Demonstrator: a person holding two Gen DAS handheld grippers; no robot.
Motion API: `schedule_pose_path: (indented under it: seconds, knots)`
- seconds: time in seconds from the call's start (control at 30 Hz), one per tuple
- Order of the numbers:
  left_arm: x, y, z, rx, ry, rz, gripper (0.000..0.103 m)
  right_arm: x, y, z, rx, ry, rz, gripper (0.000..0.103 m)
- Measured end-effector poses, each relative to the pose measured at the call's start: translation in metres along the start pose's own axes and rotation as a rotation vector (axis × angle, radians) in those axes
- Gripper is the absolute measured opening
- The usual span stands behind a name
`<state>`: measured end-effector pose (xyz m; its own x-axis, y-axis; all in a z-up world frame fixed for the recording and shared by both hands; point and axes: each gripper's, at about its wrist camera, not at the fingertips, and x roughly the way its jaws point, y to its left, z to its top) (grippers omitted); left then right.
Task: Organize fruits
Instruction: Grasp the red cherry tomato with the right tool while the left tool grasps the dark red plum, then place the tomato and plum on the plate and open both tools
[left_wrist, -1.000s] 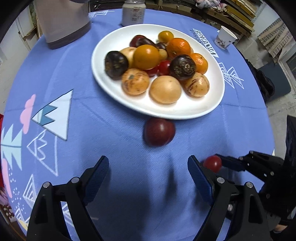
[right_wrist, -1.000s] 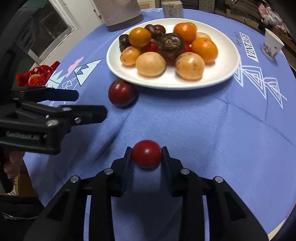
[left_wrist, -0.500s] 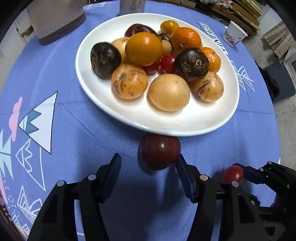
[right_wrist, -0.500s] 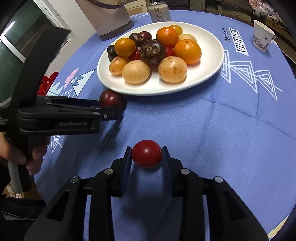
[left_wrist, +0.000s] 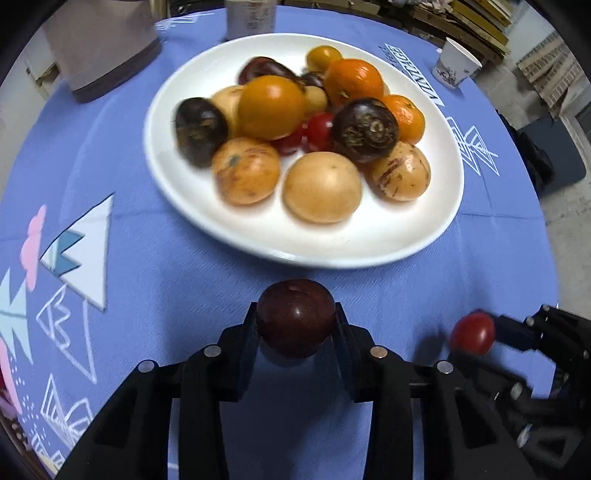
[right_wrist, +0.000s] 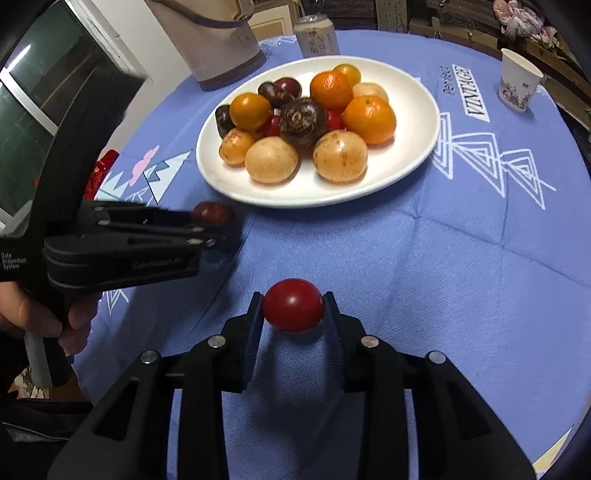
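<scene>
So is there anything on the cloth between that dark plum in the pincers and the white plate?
No. In the left wrist view only bare blue tablecloth separates the dark plum, clamped in the left gripper, from the plate.

Left tongs (left_wrist: 296, 325), just closed, grip a dark plum (left_wrist: 295, 317). Beyond them, a plate (left_wrist: 258, 236) of fruit; to their right, right tongs (left_wrist: 496, 334) hold a tomato (left_wrist: 472, 333).

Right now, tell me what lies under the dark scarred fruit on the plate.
The dark scarred fruit rests on a tan fruit and cherry tomatoes; whatever else sits beneath it on the white plate is covered.
</scene>
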<state>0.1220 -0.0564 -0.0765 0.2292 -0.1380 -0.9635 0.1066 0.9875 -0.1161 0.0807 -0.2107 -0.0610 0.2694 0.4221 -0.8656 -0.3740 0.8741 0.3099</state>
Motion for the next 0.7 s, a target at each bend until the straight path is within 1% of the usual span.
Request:
schedule_pose_path:
  seconds: [0.2,0.3,0.5,0.7]
  knots:
    - [-0.028,0.023,-0.014,-0.040,-0.030,0.000,0.038,-0.013,-0.004,0.003,0.015,-0.028,-0.008,0.032]
    - [-0.041,0.027,-0.015,-0.050,-0.050,-0.003,0.038,-0.020,-0.008,0.010,0.025,-0.052,-0.006,0.032]
    - [-0.065,0.026,0.002,-0.031,-0.107,-0.005,0.038,-0.036,-0.014,0.030,0.052,-0.110,0.007,0.032]
    - [-0.074,0.015,0.034,0.010,-0.151,-0.010,0.038,-0.043,-0.017,0.064,0.042,-0.156,0.012,0.032]
